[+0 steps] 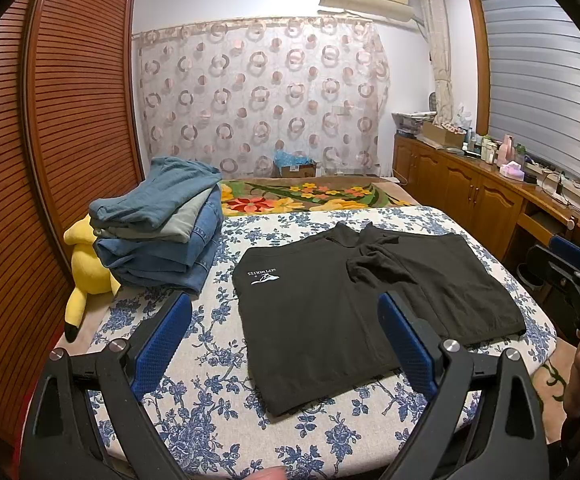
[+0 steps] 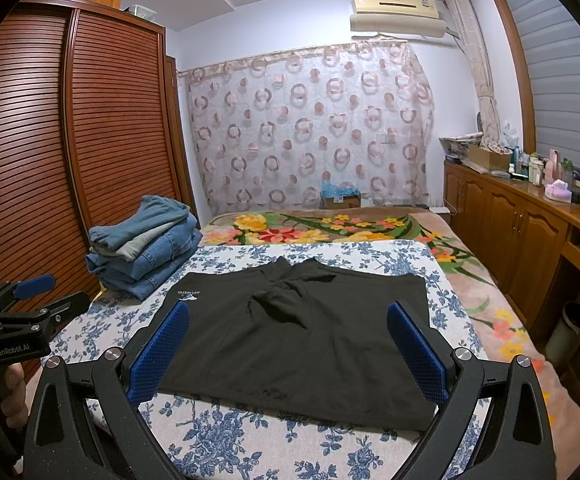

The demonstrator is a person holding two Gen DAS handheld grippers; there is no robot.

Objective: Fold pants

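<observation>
Looking past our two claws, we find the far side of the black pants (image 1: 354,304) bunched into dark folds near the crotch that we cannot read, and the small white logo by the hem is too tiny to make out. The pants lie flat on the blue-flowered bed (image 1: 217,400), just beside the stack of folded jeans (image 1: 161,232), with the yellow plush toy (image 1: 85,268) partly hidden behind that stack. Our left claw (image 1: 285,344) and right claw (image 2: 287,352) both gape wide above the pants, gripping nothing.
</observation>
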